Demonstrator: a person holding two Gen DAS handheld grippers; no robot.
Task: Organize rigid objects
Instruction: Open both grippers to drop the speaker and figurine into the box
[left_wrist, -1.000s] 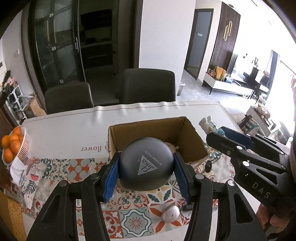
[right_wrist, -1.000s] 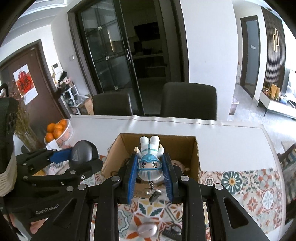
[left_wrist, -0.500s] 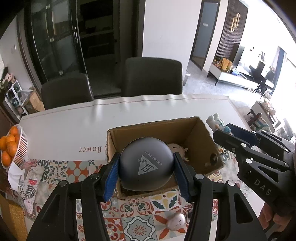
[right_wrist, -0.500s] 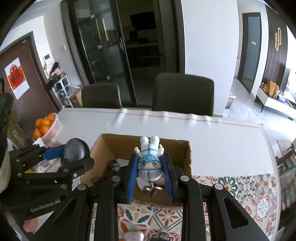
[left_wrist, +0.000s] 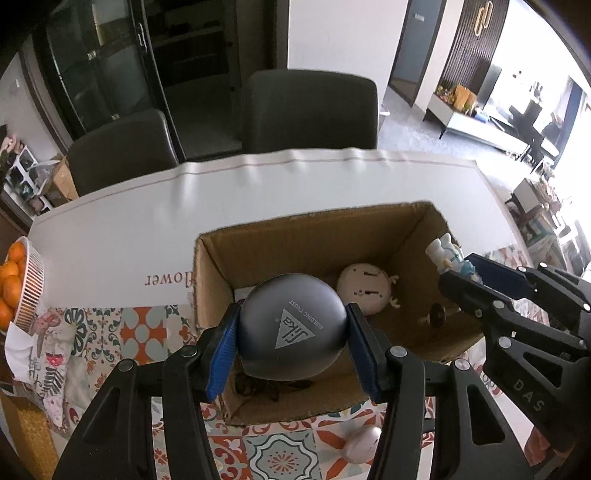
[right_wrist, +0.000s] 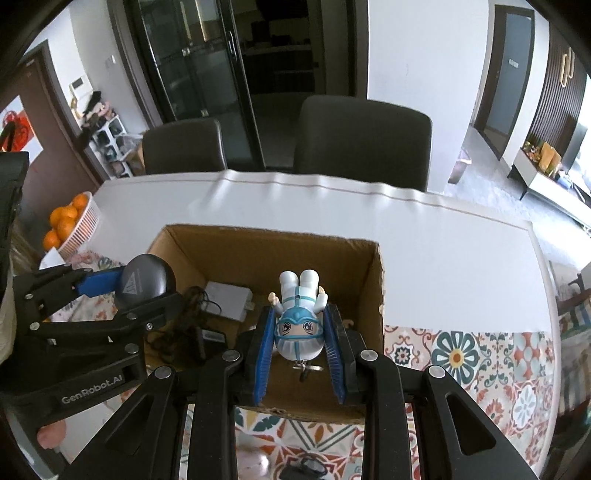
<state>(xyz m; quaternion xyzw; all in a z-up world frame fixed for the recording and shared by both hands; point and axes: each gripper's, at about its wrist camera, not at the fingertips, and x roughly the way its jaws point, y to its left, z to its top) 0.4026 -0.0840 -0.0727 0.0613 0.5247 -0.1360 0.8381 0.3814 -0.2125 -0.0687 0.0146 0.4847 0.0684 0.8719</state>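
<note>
Left wrist view shows your left tongs (left_wrist: 291, 350) clamped on a dark grey dome-shaped object (left_wrist: 291, 330) with a triangular logo, held above the near-left part of the open cardboard box (left_wrist: 317, 236) on the table (left_wrist: 147, 221). A round cream toy (left_wrist: 364, 290) lies on the box floor. In the right wrist view your right tongs (right_wrist: 300, 350) grip an upside-down white-and-blue figurine (right_wrist: 300, 321) over the box's near-right part, beside a grey adapter (right_wrist: 227, 301) and tangled black cable (right_wrist: 184, 321).
</note>
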